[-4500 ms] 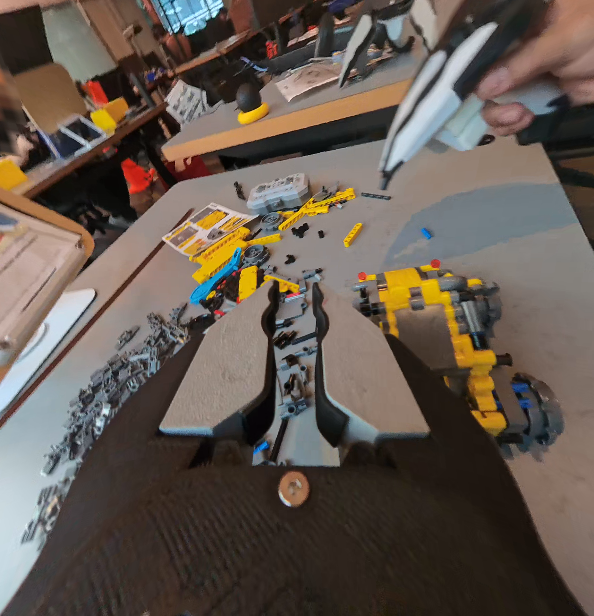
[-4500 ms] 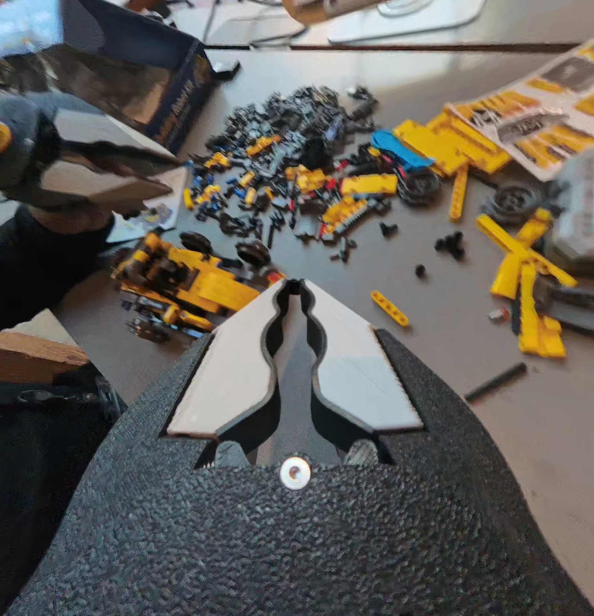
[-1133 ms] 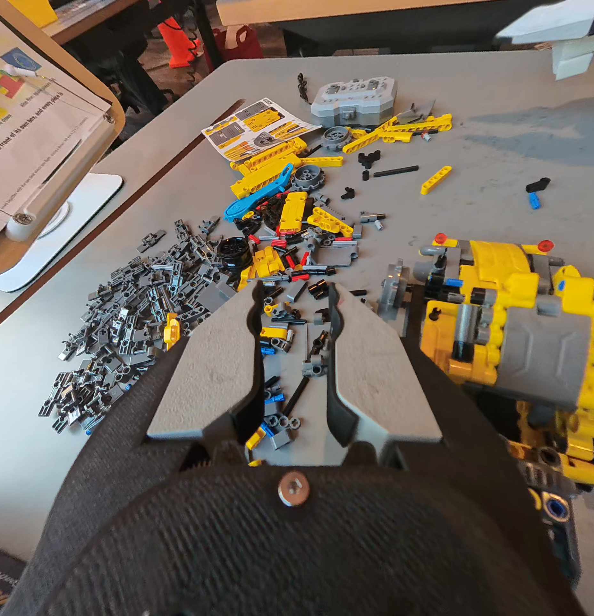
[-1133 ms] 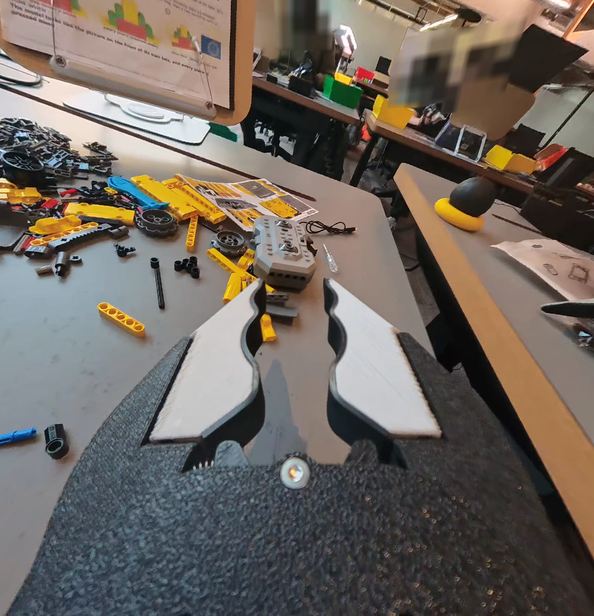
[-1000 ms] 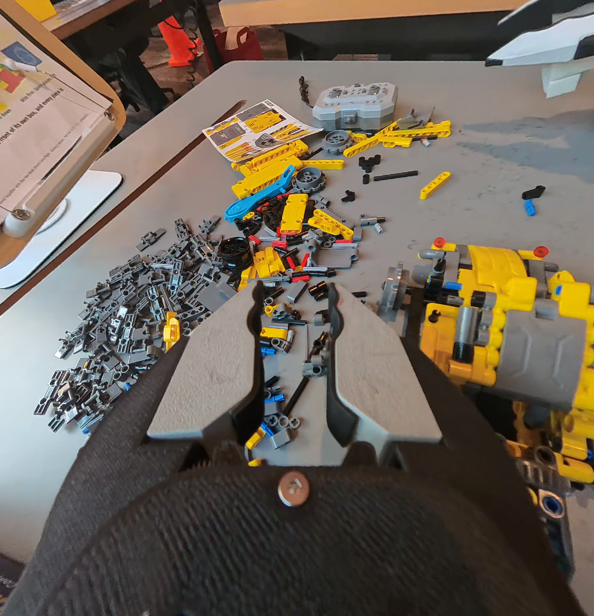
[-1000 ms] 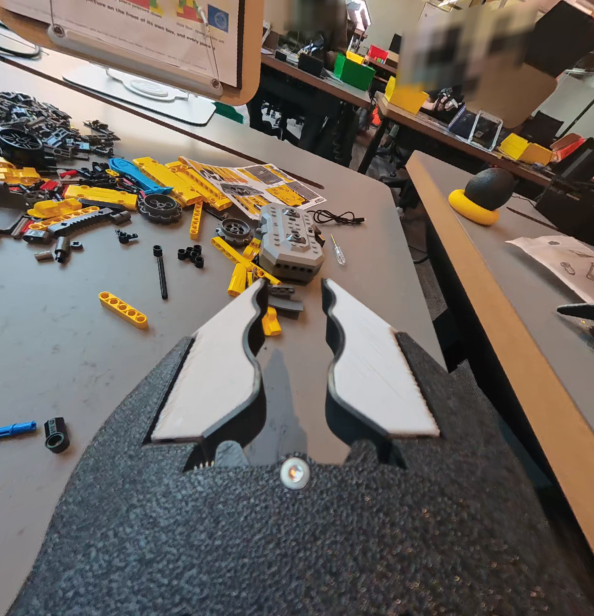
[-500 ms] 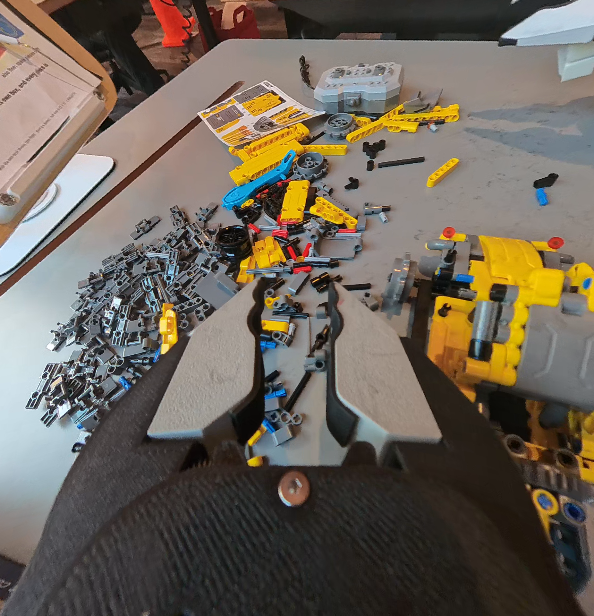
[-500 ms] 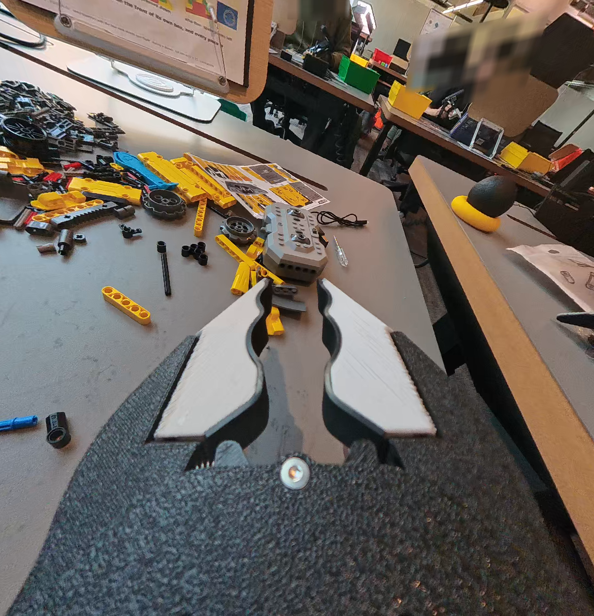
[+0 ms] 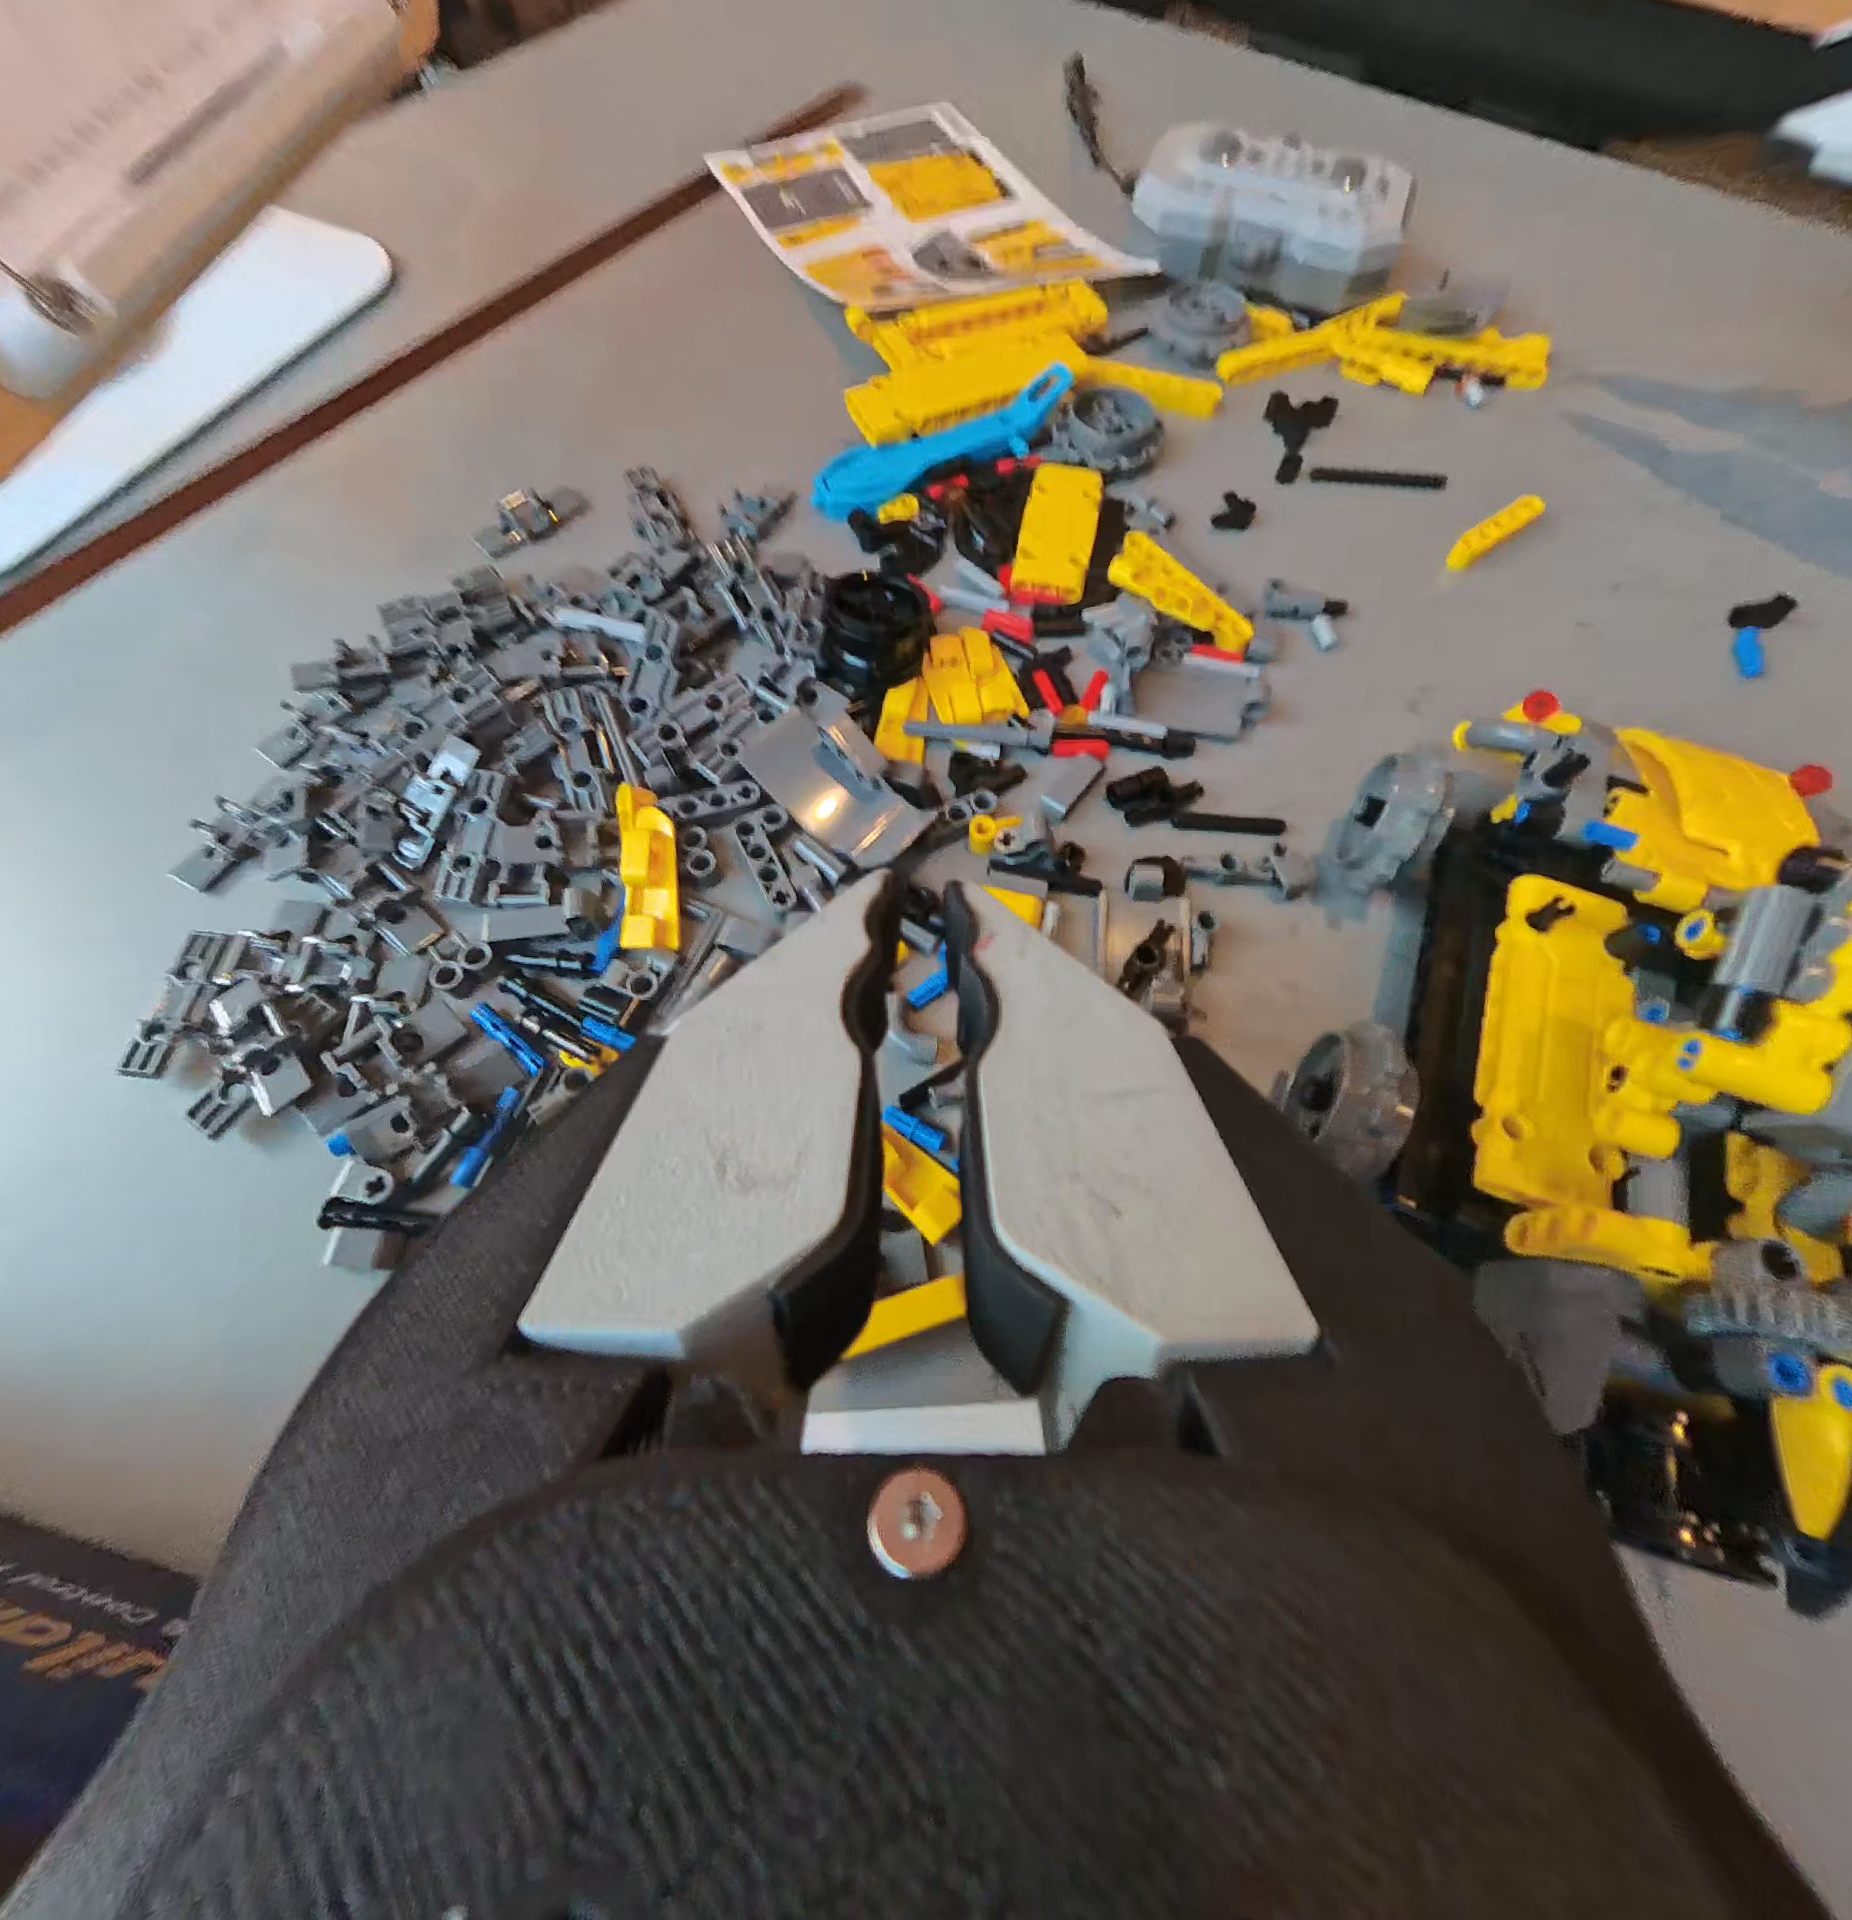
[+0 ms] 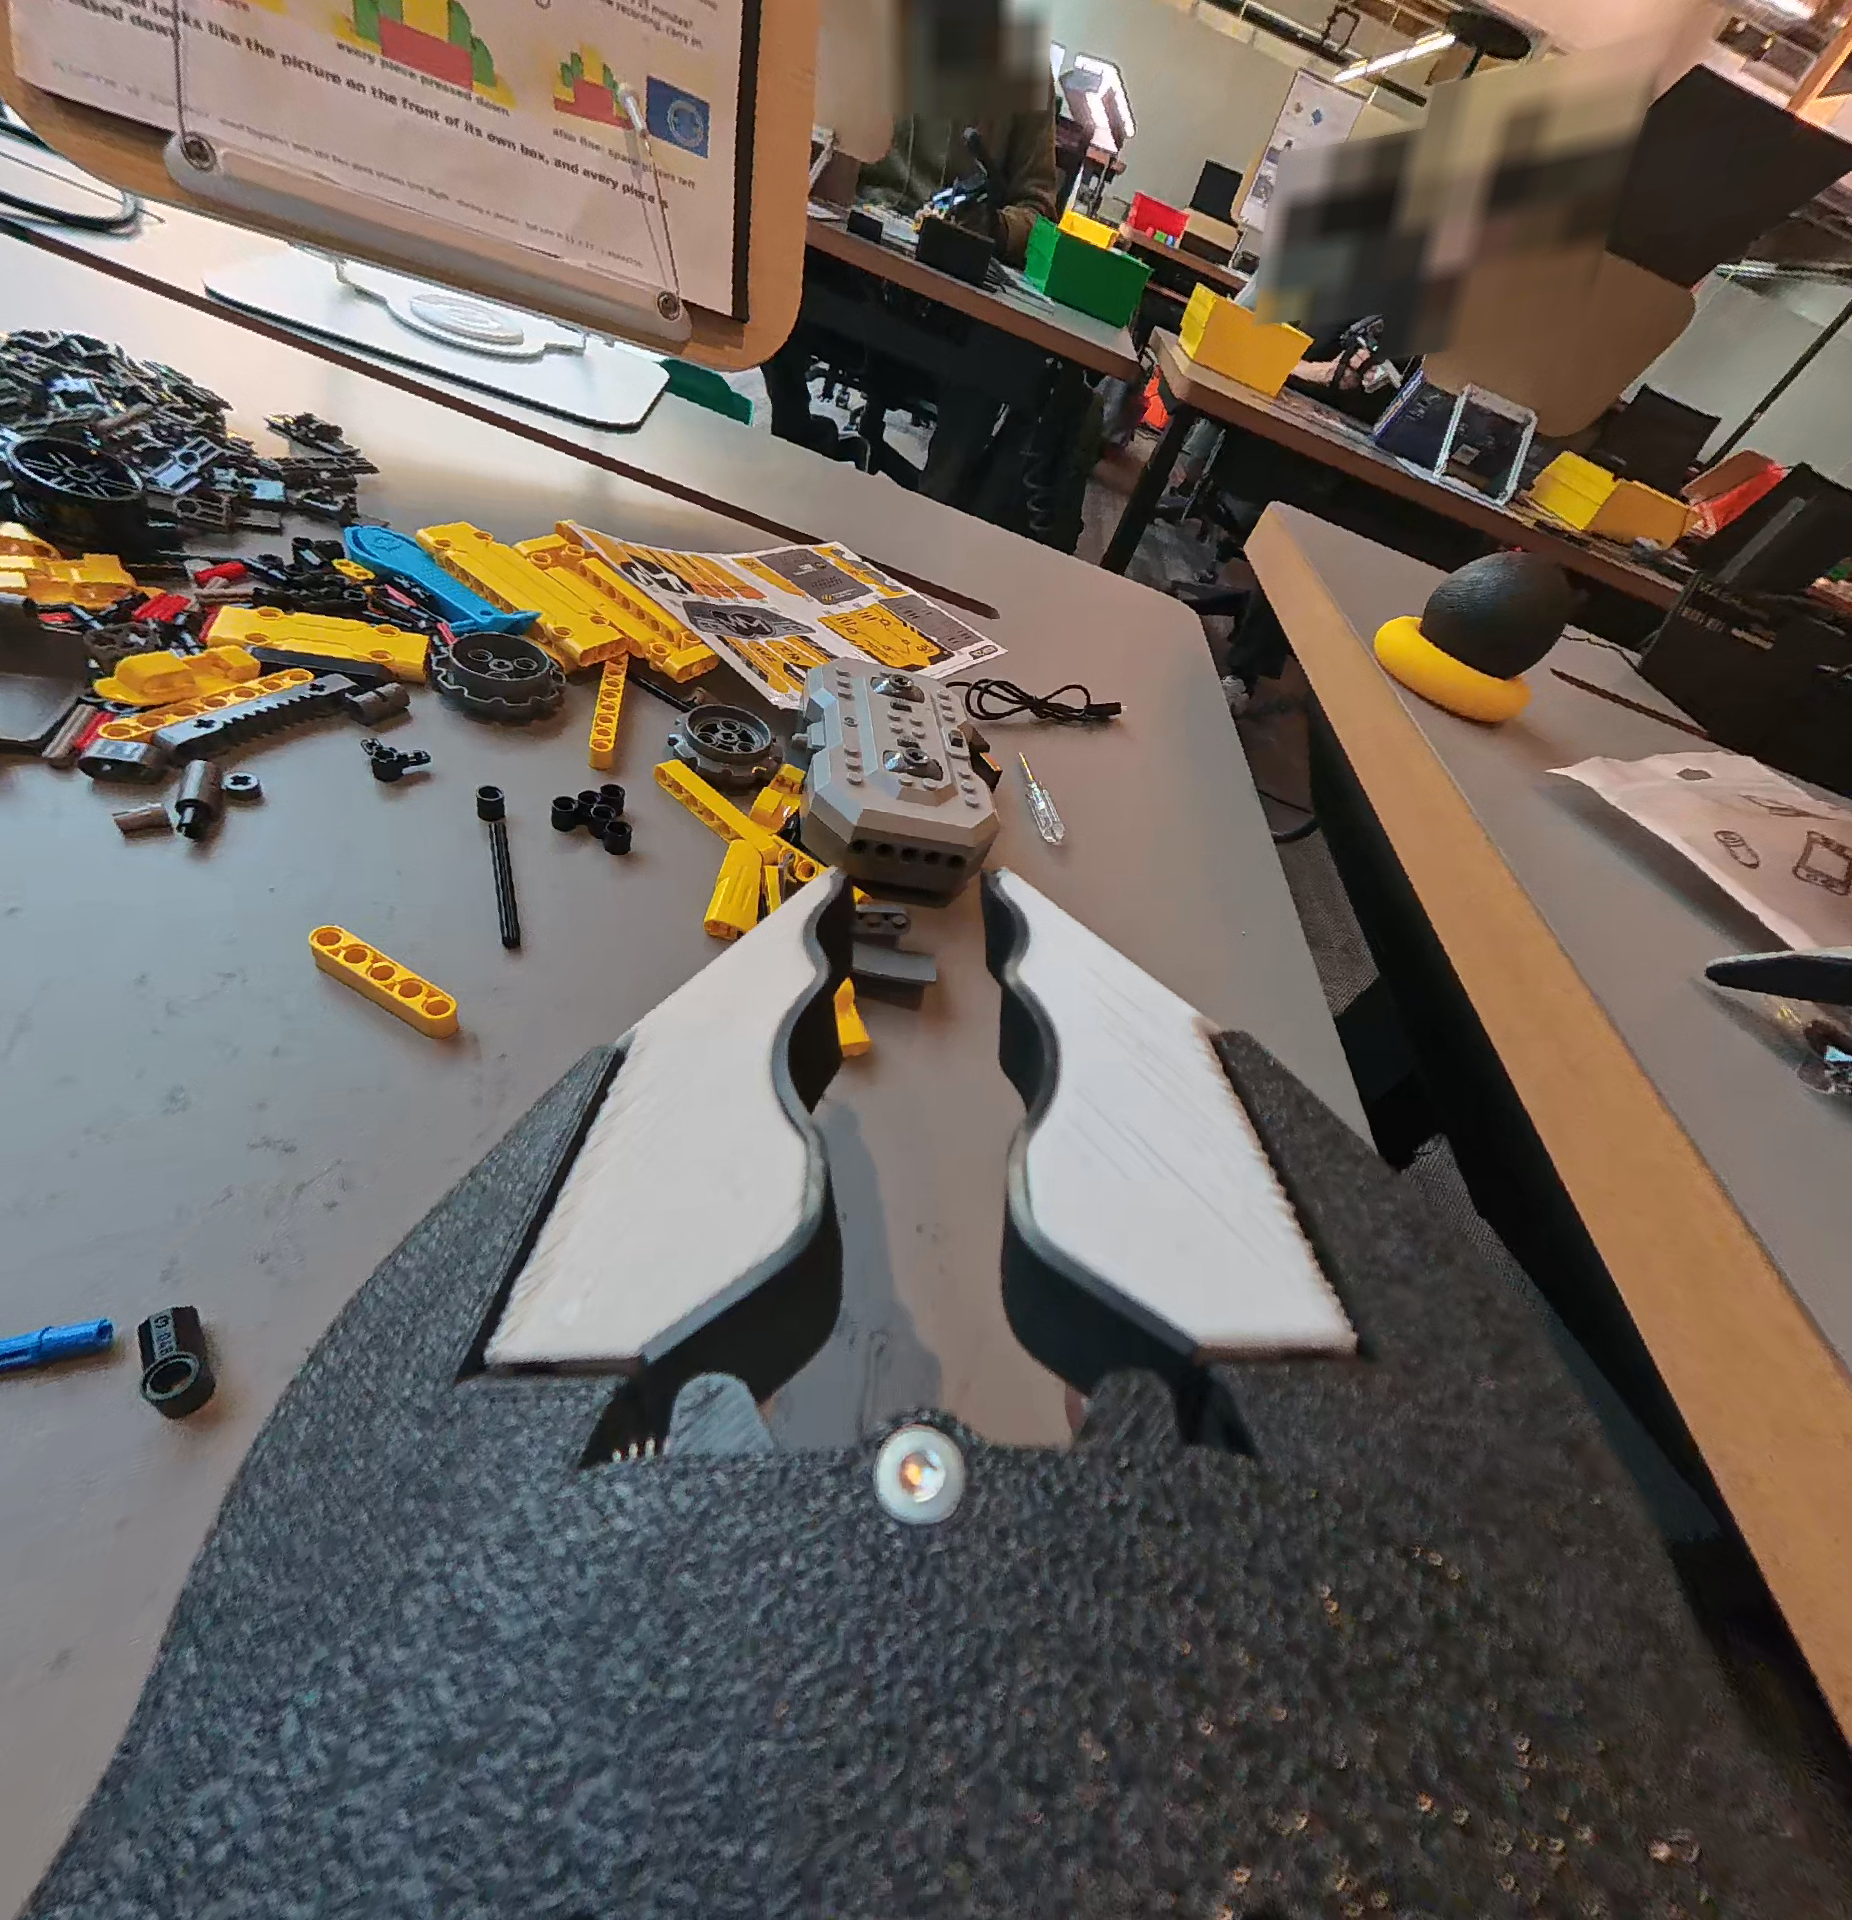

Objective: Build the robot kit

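Observation:
My left gripper [image 9: 917, 894] hangs low over a heap of small loose building pieces [image 9: 1015, 727]. Its jaws are drawn in to a narrow slit with a small black piece [image 9: 917, 920] between the tips. A half-built yellow and grey vehicle model [image 9: 1628, 987] stands just to its right. A pile of grey links [image 9: 465, 831] lies to its left. My right gripper [image 10: 914, 883] is open and empty, its tips just short of a grey studded box [image 10: 901, 769]. Small dark grey pieces [image 10: 886, 951] lie between its fingers.
A printed sheet [image 10: 797, 613] and a blue lever tool [image 10: 423, 571] lie beyond the yellow beams. A board on a white stand [image 10: 434, 156] rises at the back. A loose yellow beam [image 10: 382, 982], black axle [image 10: 501, 873] and blue pin [image 10: 39, 1345] lie left. A second table [image 10: 1524, 935] stands right. The left gripper's tips are roughly 35 centimetres from the right gripper's.
My left gripper's jaws have closed from wide apart to a narrow slit, and it has moved forward and lower over the pile. The right gripper has edged closer to the grey box, still open.

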Demonstrator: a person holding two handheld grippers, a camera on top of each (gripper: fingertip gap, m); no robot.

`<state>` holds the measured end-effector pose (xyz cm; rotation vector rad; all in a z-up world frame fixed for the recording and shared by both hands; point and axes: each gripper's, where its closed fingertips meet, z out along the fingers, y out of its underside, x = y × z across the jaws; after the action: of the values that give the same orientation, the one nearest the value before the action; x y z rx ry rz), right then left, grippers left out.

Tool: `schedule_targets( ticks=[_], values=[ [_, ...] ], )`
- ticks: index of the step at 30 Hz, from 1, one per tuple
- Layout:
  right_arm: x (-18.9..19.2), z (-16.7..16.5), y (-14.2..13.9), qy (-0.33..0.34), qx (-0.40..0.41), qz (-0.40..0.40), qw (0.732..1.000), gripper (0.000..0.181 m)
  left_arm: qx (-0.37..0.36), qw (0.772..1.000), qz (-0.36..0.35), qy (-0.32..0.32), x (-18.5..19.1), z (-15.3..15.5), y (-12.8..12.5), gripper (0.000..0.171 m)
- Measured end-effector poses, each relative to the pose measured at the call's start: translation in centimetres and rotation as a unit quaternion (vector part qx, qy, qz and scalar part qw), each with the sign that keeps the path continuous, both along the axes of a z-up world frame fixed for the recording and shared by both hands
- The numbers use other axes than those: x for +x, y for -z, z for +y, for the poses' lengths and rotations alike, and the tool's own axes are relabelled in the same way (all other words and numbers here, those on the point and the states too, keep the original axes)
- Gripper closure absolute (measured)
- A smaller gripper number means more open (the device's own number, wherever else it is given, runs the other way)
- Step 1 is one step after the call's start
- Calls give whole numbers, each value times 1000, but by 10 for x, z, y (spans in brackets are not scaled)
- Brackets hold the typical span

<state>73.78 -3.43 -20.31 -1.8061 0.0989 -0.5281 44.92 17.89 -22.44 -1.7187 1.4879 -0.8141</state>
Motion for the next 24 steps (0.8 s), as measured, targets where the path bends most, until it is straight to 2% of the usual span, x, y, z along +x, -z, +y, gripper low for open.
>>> schedule_targets(
  ticks=[4,6,8,11,13,15,16,17,20,22,23,24],
  values=[
    [0,0,0,-3,2,2,1000,158,-6,997,68,33,-5,-8,24,165],
    [-1,0,0,-4,1,0,1000,159,13,996,82,26,-8,-3,27,165],
    [-2,0,-1,-6,2,-1,1000,160,24,998,56,-16,-8,13,17,171],
    [-1,1,-1,-6,3,1,1000,159,-26,992,-24,-118,-6,43,0,171],
    [-1,1,-1,-5,4,4,1000,157,-53,986,-37,-153,-9,56,2,165],
    [-1,1,-1,-7,4,4,1000,149,-68,984,-40,-162,-10,60,4,153],
    [-1,1,0,-6,4,4,1000,140,-68,984,-40,-157,-10,59,4,138],
    [-1,2,0,-7,2,3,1000,132,-61,985,-38,-156,-11,60,3,131],
    [-4,5,5,-13,-14,-2,1000,118,-34,985,-36,-167,-15,66,1,130],
    [-6,8,8,-18,-28,-11,999,115,-31,984,-38,-170,-16,68,0,138],
    [-10,9,11,-26,-37,-16,999,130,-39,986,-32,-159,-16,65,2,140],
    [-18,11,13,-50,-46,-25,997,181,-49,990,-14,-131,-16,57,8,147]
  ],
)
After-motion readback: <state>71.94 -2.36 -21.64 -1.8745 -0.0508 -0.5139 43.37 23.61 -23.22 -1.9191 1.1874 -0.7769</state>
